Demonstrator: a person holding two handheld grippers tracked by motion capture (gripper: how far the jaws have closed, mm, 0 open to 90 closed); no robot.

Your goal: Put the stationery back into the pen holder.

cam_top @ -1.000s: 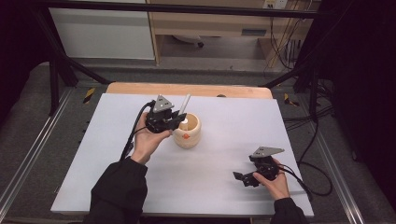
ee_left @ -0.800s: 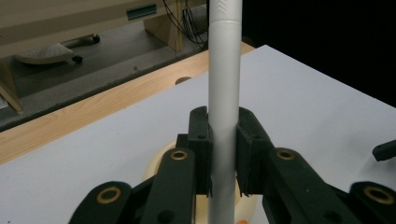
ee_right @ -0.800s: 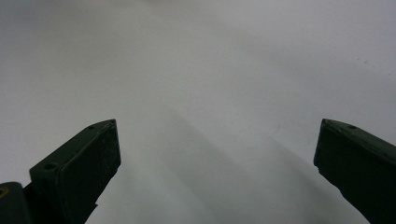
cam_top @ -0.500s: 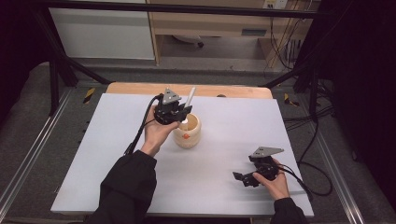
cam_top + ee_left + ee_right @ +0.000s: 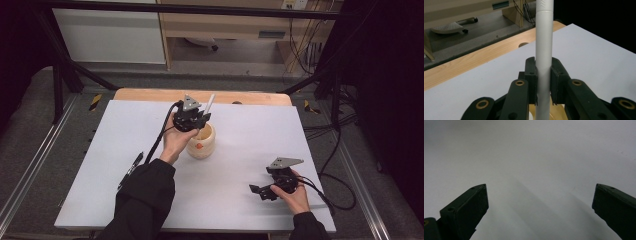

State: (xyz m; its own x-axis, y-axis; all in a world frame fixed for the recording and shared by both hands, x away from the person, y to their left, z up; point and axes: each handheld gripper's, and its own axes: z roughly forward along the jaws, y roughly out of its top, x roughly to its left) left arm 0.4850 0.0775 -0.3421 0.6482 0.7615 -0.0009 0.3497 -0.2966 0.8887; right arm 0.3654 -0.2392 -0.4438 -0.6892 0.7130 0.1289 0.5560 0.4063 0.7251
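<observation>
A: How did the jaws of the left gripper (image 5: 543, 82) stand?

B: Clamped narrow on a white pen (image 5: 544, 50), one pad on each side of its barrel. The pen's long axis ran nearly upright between the pads, its upper end tipped a little to the far right in the high view, its lower end hanging down past them.

A: And what lay below it?

B: A pale wooden cup (image 5: 201, 142), just under and on the near side of the left gripper (image 5: 191, 118), on the white table (image 5: 250, 150). The pen's lower end pointed toward the cup's mouth; whether it had already entered the rim, I couldn't tell.

A: So the coming move?

B: I judged it a short drop straight down, keeping the barrel upright over the opening.

A: The other hand?

B: The right gripper (image 5: 540, 202) had its jaws spread wide with nothing between them, resting low at the near right (image 5: 274, 187), well apart from the cup. The left was plainly the nearer. A black pen (image 5: 131, 170) lay on the table at the near left.
</observation>
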